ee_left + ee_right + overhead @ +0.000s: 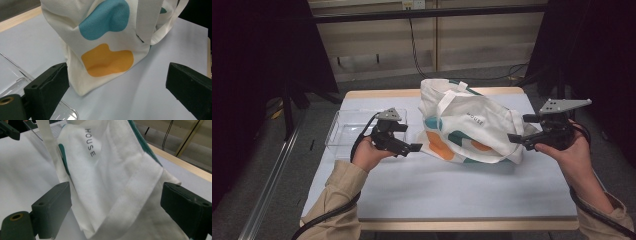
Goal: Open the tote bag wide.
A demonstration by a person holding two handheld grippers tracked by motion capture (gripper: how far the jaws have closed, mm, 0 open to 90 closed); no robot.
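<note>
Near edge of the table (462,200): two hands enter from below, each with a gripper. Left gripper (411,145), jaws spread wide, sits just beside the lower left corner of the tote bag (472,125), holding nothing. Right gripper (518,134), jaws also wide apart, has the bag's right edge and a strap fold between them, unclamped. The white bag, with teal and orange patches, lies at mid-table. Farther left lies a clear plastic tray (347,131).
</note>
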